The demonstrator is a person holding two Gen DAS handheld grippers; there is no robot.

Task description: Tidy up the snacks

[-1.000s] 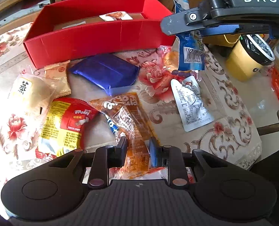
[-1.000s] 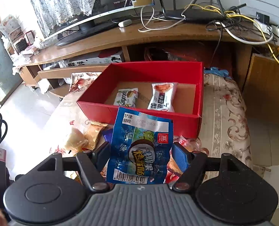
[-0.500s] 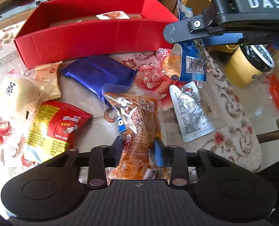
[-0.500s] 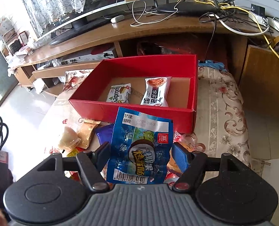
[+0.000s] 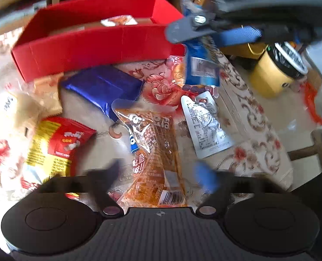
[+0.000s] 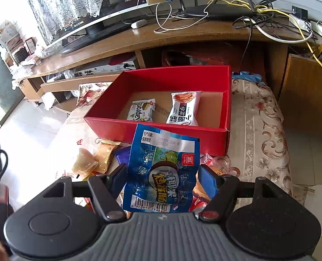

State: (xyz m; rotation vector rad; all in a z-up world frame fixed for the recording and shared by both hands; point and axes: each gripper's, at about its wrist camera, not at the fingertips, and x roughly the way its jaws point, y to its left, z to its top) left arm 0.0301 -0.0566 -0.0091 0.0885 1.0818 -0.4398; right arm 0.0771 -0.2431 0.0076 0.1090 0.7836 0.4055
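The left gripper (image 5: 161, 174) jaws have just been sprung wide, with the orange snack pack (image 5: 154, 152) left lying loose between them on the floral cloth (image 5: 248, 113); a blue packet (image 6: 161, 169) is pinched by the right gripper (image 6: 163, 176) in front of the red box (image 6: 182, 130)

Surface (image 5: 243, 100) under a floral-patterned cloth, bearing: red box (image 5: 108, 50) at the far side; in front of it dark blue packet (image 5: 100, 87), red-and-yellow packet (image 5: 56, 145), orange packet (image 5: 154, 152), white pouch (image 5: 204, 126) and pale wrapped snacks (image 5: 15, 108) at the left.
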